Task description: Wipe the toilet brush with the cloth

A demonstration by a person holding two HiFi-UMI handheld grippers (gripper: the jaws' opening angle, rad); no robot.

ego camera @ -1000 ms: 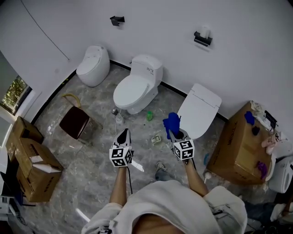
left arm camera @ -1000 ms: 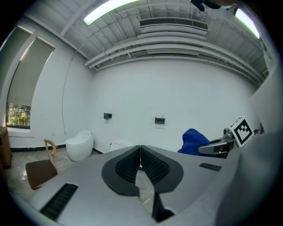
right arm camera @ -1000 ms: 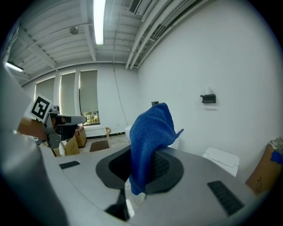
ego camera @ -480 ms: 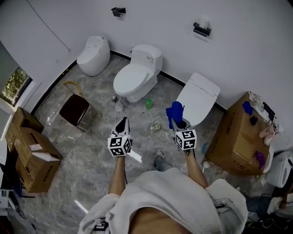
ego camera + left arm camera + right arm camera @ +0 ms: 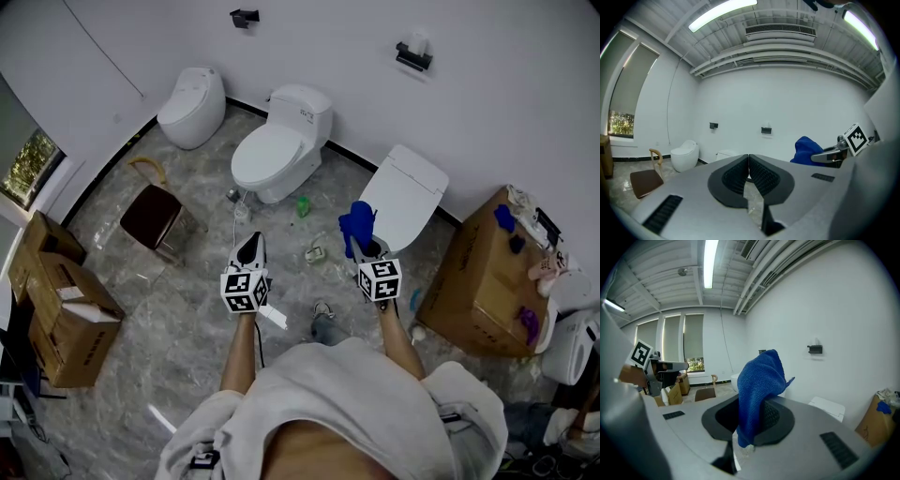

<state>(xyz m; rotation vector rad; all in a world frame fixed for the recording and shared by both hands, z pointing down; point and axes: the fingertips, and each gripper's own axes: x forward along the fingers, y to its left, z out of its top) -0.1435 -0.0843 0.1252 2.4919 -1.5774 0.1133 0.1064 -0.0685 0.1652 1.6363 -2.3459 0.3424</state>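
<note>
Blue cloth [image 5: 758,380] is pinched in my right claw [image 5: 757,416] and stands bunched above it, in the air before the nearest toilet [image 5: 405,208]. My left claw [image 5: 749,165] is pressed together, with nothing visible between. Print on the middle toilet [image 5: 281,169] is too small to read. A small grey thing [image 5: 232,195] at its base may be the brush. Both claws sit slightly higher in the head view than a second ago.

Beneath us, a grey marble floor [image 5: 187,309] bears three white toilets [image 5: 277,159], a wooden chair [image 5: 150,216], cardboard boxes [image 5: 66,323] and a green bottle [image 5: 302,207].
</note>
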